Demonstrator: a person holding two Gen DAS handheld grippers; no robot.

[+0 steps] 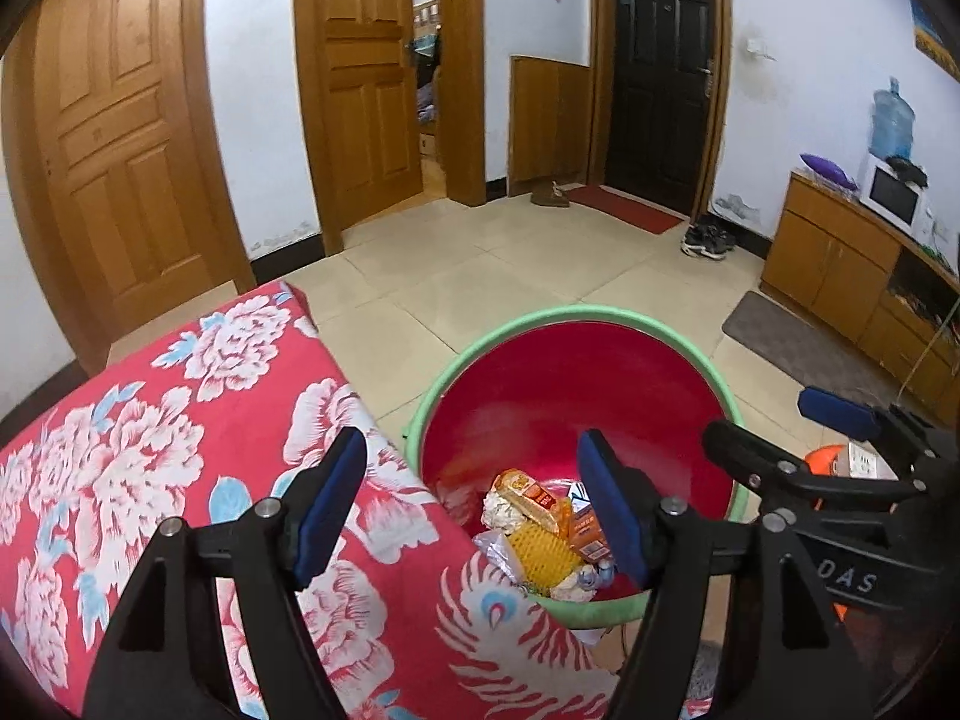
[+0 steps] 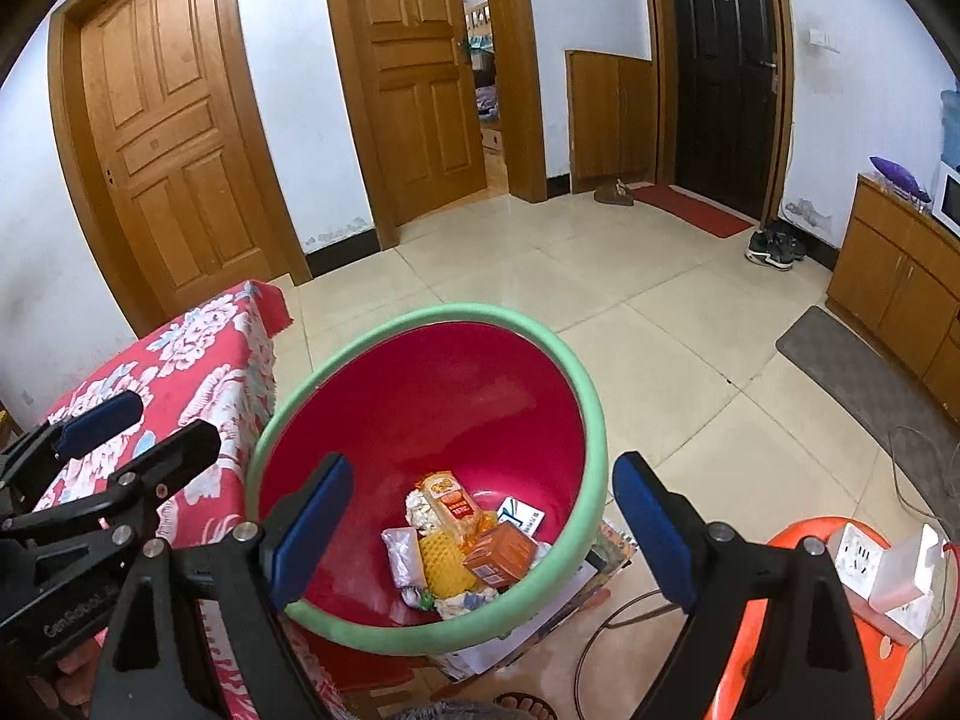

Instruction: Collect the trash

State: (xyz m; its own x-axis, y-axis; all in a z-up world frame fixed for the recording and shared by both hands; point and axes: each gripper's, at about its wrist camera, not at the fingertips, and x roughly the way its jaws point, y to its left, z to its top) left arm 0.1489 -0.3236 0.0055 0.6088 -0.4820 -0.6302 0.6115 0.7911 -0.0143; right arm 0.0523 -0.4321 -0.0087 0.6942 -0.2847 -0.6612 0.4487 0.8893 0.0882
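— How far along was I?
— Trash [image 2: 462, 546] lay in the red bin [image 2: 420, 396]; my left gripper [image 1: 474, 504] and right gripper [image 2: 483, 522] both gaped empty above it, and the flowered cloth [image 1: 180, 420] looked bare

The floor [image 2: 630, 312] is laid with pale cream tiles. A red bin with a green rim [image 2: 591, 420] stands on it, on flattened paper or cardboard [image 2: 576, 600], just beside a tabletop [image 1: 180, 420] covered with a red flowered cloth. Inside the bin lie wrappers, a small orange carton and crumpled paper. Also on the floor are a grey mat [image 2: 852, 366] before the wooden cabinet, a red doormat [image 2: 690, 210] at the dark door, a pair of dark sneakers [image 2: 774, 249], a brown shoe [image 2: 612, 192], loose cables [image 2: 606, 624] and an orange stool [image 2: 798, 546].
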